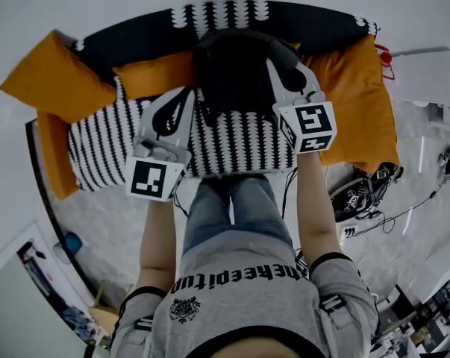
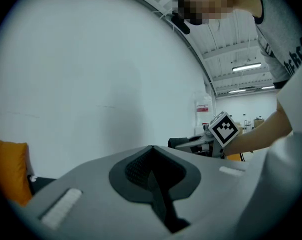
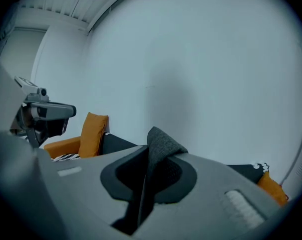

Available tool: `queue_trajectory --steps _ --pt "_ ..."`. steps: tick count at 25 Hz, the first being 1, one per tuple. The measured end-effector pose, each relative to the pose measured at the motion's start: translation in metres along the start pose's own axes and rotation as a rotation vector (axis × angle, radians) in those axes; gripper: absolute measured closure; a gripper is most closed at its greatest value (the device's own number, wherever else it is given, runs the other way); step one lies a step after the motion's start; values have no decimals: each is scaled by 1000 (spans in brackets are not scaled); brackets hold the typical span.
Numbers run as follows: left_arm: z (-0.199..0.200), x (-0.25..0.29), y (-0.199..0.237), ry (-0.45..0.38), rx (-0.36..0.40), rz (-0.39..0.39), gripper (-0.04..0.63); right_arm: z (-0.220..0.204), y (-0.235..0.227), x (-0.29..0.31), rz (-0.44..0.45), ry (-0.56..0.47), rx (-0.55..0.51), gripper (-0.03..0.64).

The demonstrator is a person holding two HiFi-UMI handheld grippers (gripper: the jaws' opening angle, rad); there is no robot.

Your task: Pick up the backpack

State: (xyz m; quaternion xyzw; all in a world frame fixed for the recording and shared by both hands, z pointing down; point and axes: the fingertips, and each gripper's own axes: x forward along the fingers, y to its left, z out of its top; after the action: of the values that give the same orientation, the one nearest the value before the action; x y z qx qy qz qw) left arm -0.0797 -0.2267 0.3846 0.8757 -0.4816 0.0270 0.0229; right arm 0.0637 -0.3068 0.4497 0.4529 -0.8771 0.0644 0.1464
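The black backpack [image 1: 236, 73] hangs in front of the sofa back, between my two grippers, in the head view. My left gripper [image 1: 189, 95] meets its left side and my right gripper [image 1: 273, 64] its upper right. In the right gripper view my right gripper [image 3: 152, 156] is shut on a grey woven strap [image 3: 161, 141] that sticks up between the jaws. In the left gripper view my left gripper [image 2: 152, 159] is shut on a thin dark strap [image 2: 158, 196]. The backpack's body is hidden in both gripper views.
Below the backpack is a sofa [image 1: 239, 144] in a black-and-white pattern with orange cushions [image 1: 57, 77] [image 1: 355, 88]. Cables and equipment [image 1: 363, 192] lie on the floor to the right. A white box [image 1: 433, 77] stands at the far right. A pale wall [image 3: 191, 59] rises behind.
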Motion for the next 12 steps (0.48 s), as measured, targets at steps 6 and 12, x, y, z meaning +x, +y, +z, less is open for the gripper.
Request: queue_trajectory --steps 6,12 --pt "19 -13 2 -33 24 -1 581 20 21 -19 19 -32 21 591" --pt "33 -27 2 -64 43 -6 581 34 49 -39 33 -47 -11 591"
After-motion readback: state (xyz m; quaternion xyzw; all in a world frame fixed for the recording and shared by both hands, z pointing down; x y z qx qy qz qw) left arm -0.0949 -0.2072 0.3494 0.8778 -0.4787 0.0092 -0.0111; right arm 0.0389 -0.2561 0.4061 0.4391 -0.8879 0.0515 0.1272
